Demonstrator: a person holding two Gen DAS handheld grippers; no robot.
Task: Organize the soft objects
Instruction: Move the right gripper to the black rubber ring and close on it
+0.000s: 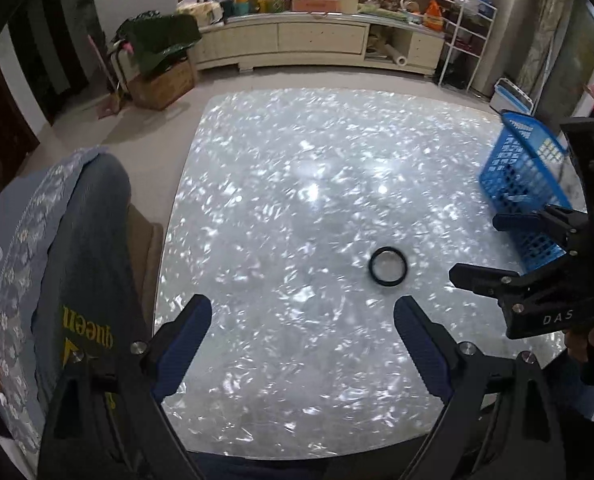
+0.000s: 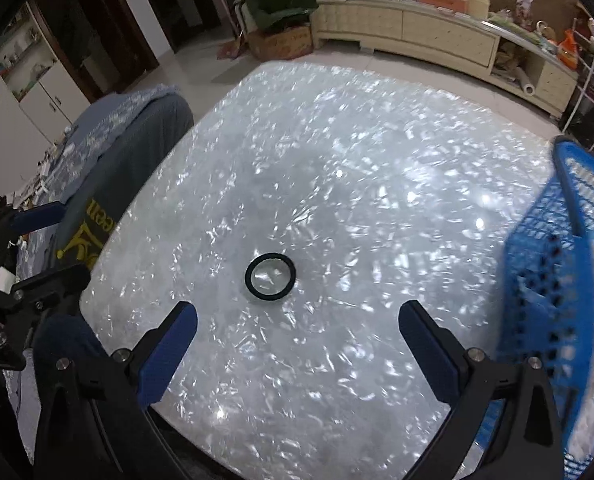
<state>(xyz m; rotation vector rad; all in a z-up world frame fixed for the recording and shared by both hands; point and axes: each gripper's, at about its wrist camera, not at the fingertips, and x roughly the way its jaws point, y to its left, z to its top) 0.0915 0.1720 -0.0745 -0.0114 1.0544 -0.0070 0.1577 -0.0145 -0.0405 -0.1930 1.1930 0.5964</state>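
Both the left gripper (image 1: 303, 316) and the right gripper (image 2: 298, 322) hover spread and empty; the grey garment (image 1: 93, 264) reads, seemingly, "queen"; "DAS" marks the right gripper.

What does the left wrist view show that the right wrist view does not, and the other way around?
Only the left wrist view shows the right gripper from outside, open and empty, and the white wire rack in full. Only the right wrist view shows the white cupboard and something white inside the blue basket. Both show the shiny table, the black ring lying on it, and the grey cloth with yellow letters at the table's edge.
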